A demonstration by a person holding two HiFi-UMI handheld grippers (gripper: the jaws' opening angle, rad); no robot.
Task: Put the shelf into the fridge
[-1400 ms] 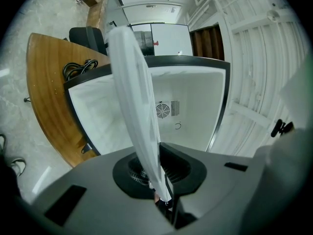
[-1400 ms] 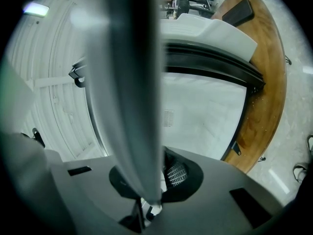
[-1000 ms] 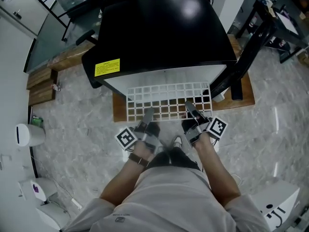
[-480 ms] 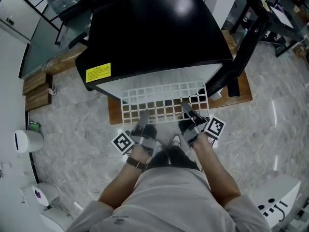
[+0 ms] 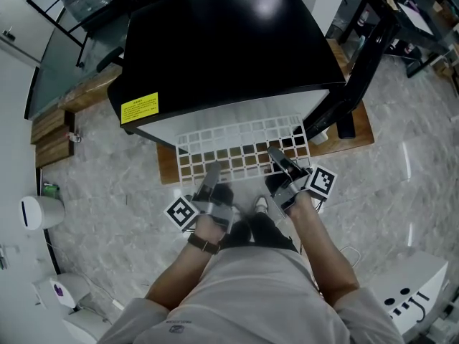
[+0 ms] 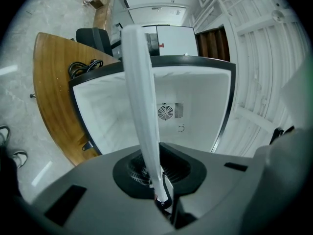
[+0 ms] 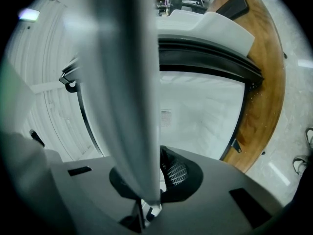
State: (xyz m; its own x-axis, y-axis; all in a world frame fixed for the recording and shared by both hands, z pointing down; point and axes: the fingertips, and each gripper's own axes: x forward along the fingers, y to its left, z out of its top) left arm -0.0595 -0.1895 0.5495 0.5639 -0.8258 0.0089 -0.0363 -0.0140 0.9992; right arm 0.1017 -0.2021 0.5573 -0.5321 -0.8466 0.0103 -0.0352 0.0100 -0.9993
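Note:
A white wire-grid shelf [image 5: 240,149] is held level in front of a small black fridge [image 5: 222,41], its far edge reaching under the fridge's top into the opening. My left gripper [image 5: 210,178] is shut on the shelf's near edge at the left, my right gripper [image 5: 280,160] shut on it at the right. In the left gripper view the shelf [image 6: 142,97] runs edge-on as a white bar toward the white fridge cavity [image 6: 181,111]. The right gripper view shows the shelf [image 7: 129,92] the same way, with the cavity [image 7: 205,111] behind it.
The fridge stands on a wooden platform [image 5: 168,172] on a marble floor. Its open door [image 5: 358,70] swings out at the right. A white bin [image 5: 39,210] sits at the left, a white box [image 5: 416,299] at the lower right. A dark desk and chair stand behind the fridge.
Both grippers and the shelf have moved a little forward toward the fridge, and the shelf's far edge sits deeper under the fridge's top.

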